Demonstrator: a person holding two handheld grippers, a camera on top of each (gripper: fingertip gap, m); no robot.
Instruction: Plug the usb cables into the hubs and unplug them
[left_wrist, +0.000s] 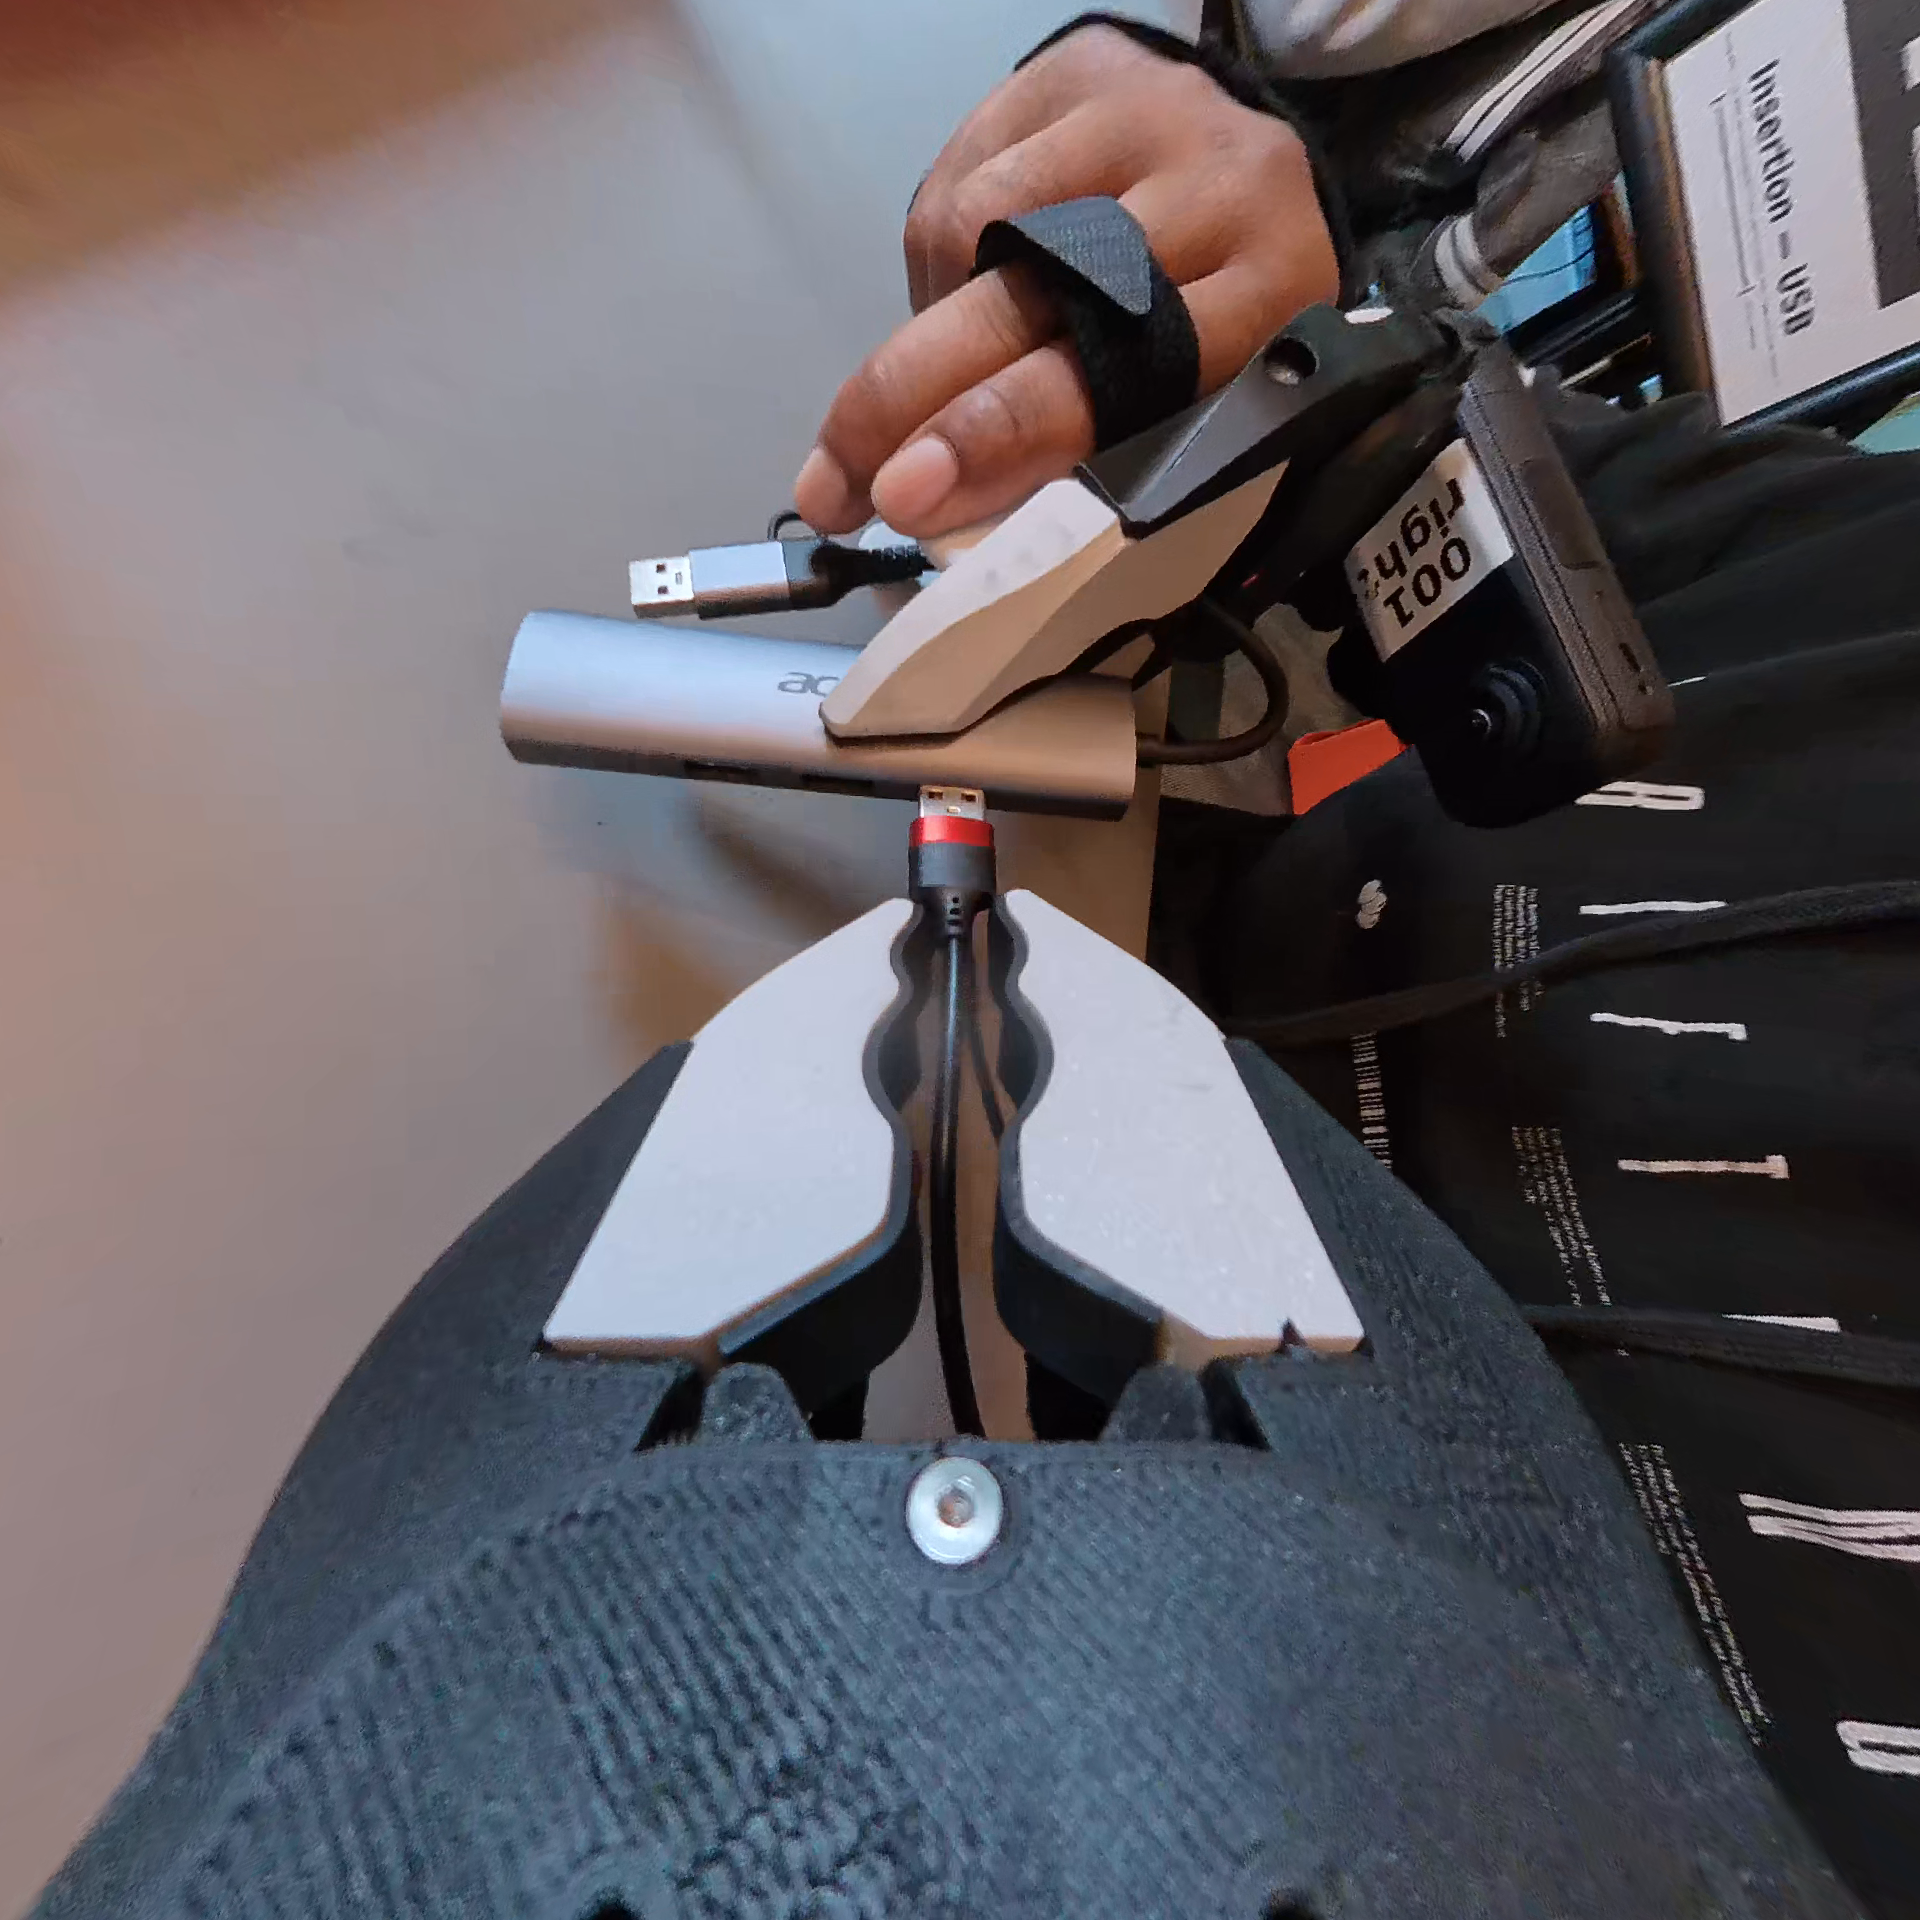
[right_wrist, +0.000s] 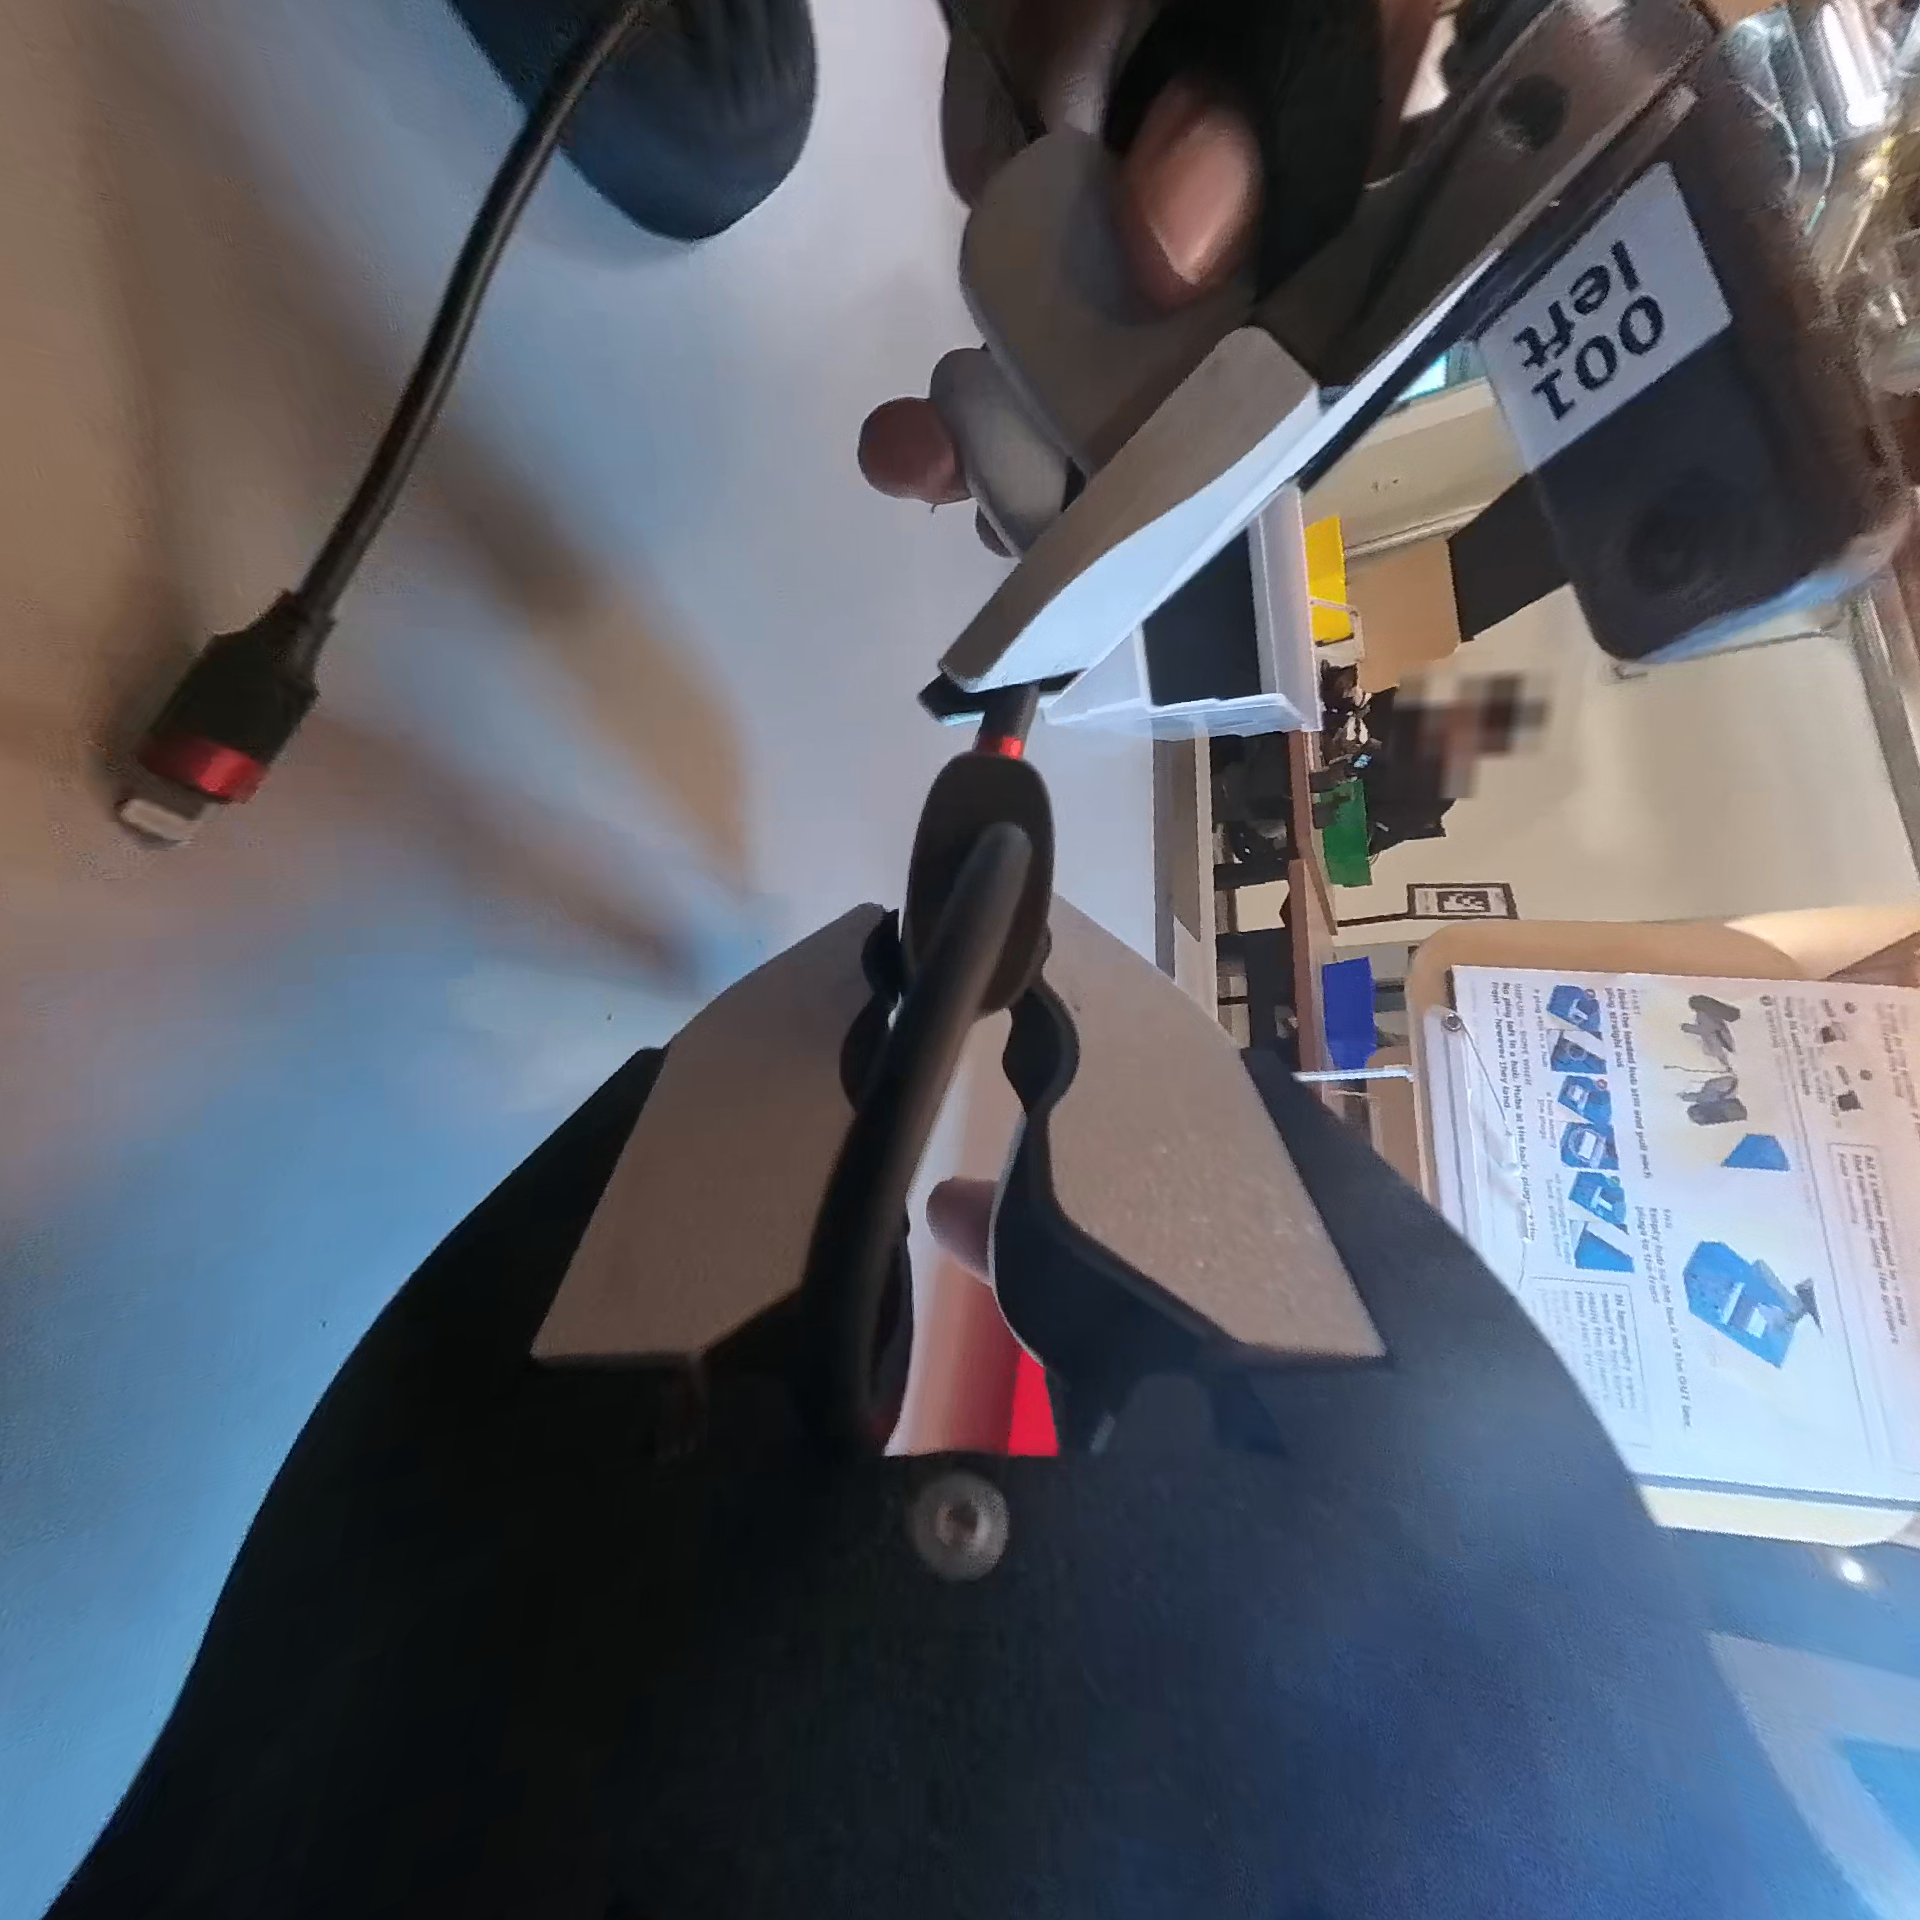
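Note:
My left gripper (left_wrist: 951, 906) is shut on the black cable just behind a red-collared USB plug (left_wrist: 948, 836). The plug's metal tip meets the port side of a grey aluminium hub (left_wrist: 665, 691); how deep it sits I cannot tell. My right gripper (left_wrist: 904, 717) is shut on the hub and holds it level above the table. The hub's own silver-ended USB lead (left_wrist: 717, 582) sticks out to the left above it. In the right wrist view the hub (right_wrist: 977, 831) sits end-on in my right gripper (right_wrist: 971, 935), and the left gripper (right_wrist: 987, 696) meets it with the red plug (right_wrist: 1000, 743).
The red cable's other end (right_wrist: 208, 753) lies on the pale table (right_wrist: 520, 468) at left. A printed instruction sheet (right_wrist: 1662, 1195) on a board is at right. A framed sign (left_wrist: 1787, 197) and a person's dark clothing (left_wrist: 1662, 1143) are close on the right. The left gripper's tips are roughly 4 cm from the right gripper's.

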